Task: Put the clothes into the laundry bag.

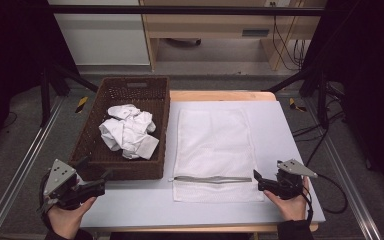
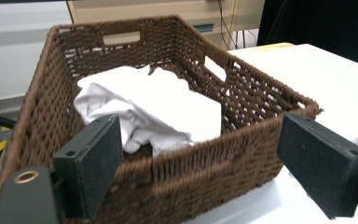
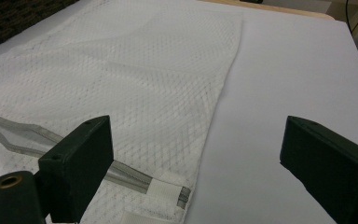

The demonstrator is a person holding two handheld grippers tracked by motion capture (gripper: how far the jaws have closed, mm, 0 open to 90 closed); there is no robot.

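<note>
1. The table (image 1: 280,150) is one flat white surface and carries everything else; it will not shift under the work.

2. One brown woven basket (image 1: 96,127) stands on the left half of the table, its near wall just in front of the left gripper. It looks stiff and light, and I judge it would slide if shoved, so it is better left alone than gripped.

3. One white mesh laundry bag (image 1: 214,145) lies flat just right of the basket, its long side running near to far. I judge it very light, limp and somewhat slippery on the smooth top; a pinch at an edge would lift a single layer and the rest would drag. The reinforced white tab at the zipper's right end, close to the right gripper, looks like the firmest hold.

4. One crumpled white cloth (image 1: 128,131) sits inside the basket, toward its near half. Soft, light and springy; a raised fold on top should take a pinch well, though loose ends would trail.

5. One grey zipper (image 1: 212,179) crosses the bag near its near edge, left to right. Whether it is open or closed I cannot tell.

6. Two grippers, one per hand. The left gripper (image 1: 100,182) hovers at the basket's near left corner, jaws spread wide, holding nothing. The right gripper (image 1: 256,180) sits at the zipper's right end, jaws also wide apart and empty.
</note>
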